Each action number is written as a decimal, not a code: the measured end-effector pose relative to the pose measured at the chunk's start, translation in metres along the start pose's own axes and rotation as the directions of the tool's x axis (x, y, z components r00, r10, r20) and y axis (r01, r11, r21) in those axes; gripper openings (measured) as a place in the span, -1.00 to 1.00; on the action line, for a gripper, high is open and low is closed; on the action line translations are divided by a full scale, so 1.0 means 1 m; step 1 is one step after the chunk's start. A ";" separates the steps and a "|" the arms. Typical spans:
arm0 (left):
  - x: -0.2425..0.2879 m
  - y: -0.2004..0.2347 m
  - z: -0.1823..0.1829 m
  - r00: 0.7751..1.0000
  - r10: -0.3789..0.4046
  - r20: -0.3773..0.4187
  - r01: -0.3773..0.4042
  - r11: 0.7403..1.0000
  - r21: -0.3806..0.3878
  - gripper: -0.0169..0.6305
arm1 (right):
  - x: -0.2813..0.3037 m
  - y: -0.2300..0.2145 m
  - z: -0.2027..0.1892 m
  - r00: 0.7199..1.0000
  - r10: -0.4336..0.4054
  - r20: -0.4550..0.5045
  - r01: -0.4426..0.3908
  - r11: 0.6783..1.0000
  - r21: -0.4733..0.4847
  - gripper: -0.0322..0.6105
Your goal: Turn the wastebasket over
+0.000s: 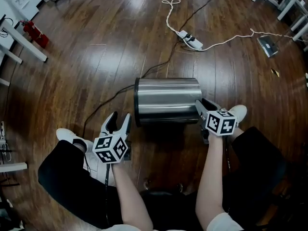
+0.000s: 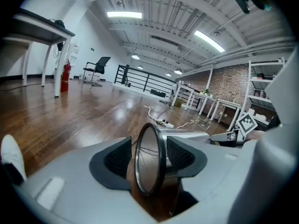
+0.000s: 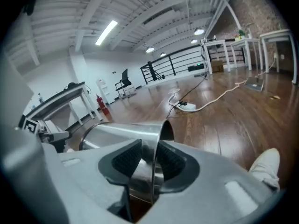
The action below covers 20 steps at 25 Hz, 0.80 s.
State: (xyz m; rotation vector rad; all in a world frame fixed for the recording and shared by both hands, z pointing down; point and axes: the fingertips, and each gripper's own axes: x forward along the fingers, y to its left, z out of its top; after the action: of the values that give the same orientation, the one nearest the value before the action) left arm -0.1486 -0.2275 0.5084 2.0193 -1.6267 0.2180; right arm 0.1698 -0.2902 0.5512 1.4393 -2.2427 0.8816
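The right gripper (image 1: pixel 202 110) has its jaws a little apart, straddling the thin wall at the open mouth of the brushed stainless-steel cylindrical wastebasket (image 1: pixel 168 100). I see no pad clamped on the metal. The left gripper (image 1: pixel 120 118) stands wide open at the other end, with the black-ringed rim between its jaws and not gripped either. The basket lies on its side on the floor just in front of the person, between the two grippers.

From where I stand, the main risk is slip. The steel is smooth and the wall is thin, so a bite too near the edge could slide off as the basket is tipped. If only one end is held when the lift starts, the cylinder would likely swing or roll away. The thin black cable (image 1: pixel 103 101) disappears behind the basket and may get dragged. The person's white shoes (image 1: pixel 67 135) are also close enough to be hit.

The glossy dark wooden plank floor (image 1: pixel 96 57) looks hard and slick, so a round thing would roll freely. Further out lie a white power strip (image 1: pixel 191 40) and its white cord (image 1: pixel 226 41). A red fire extinguisher (image 1: pixel 34 32) sits by white table legs (image 1: pixel 24 44). The room is a big loft with a black railing (image 2: pixel 140 80), a brick wall (image 2: pixel 229 83) and strip lights overhead.
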 end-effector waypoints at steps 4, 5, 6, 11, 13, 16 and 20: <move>0.015 -0.016 -0.011 0.999 -0.037 -0.013 0.037 0.999 0.000 -0.21 | -0.001 0.009 0.003 0.997 -0.066 0.051 0.070 0.993 -0.093 -0.49; 0.020 -0.017 -0.012 0.999 -0.035 0.007 0.035 0.999 -0.018 -0.21 | -0.002 0.011 0.003 0.997 -0.066 0.050 0.070 0.992 -0.102 -0.39; 0.025 -0.017 -0.013 0.999 -0.032 0.030 0.033 0.998 -0.046 -0.21 | -0.005 0.012 0.003 0.997 -0.064 0.047 0.068 0.992 -0.103 -0.35; 0.040 -0.021 -0.032 1.000 -0.016 0.025 0.018 0.993 -0.114 -0.19 | -0.025 0.000 0.003 0.993 -0.116 0.016 0.117 0.991 -0.067 -0.36; 0.043 -0.022 -0.035 1.000 -0.007 0.029 0.009 0.995 -0.095 -0.26 | -0.026 -0.004 -0.003 0.994 -0.111 -0.009 0.111 0.993 -0.032 -0.36; 0.048 -0.028 -0.028 0.998 -0.039 0.057 0.044 0.994 -0.100 -0.40 | -0.017 0.001 -0.019 0.996 -0.074 -0.045 0.074 0.997 0.007 -0.40; 0.053 -0.030 -0.025 0.994 -0.093 0.059 0.100 0.987 -0.129 -0.61 | -0.013 0.005 -0.023 0.997 -0.062 -0.045 0.061 0.998 -0.022 -0.60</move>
State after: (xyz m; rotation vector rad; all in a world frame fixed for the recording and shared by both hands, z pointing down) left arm -0.1015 -0.2568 0.5436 2.0122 -1.5278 0.0211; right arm 0.1696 -0.2645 0.5589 1.4556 -2.1564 0.8603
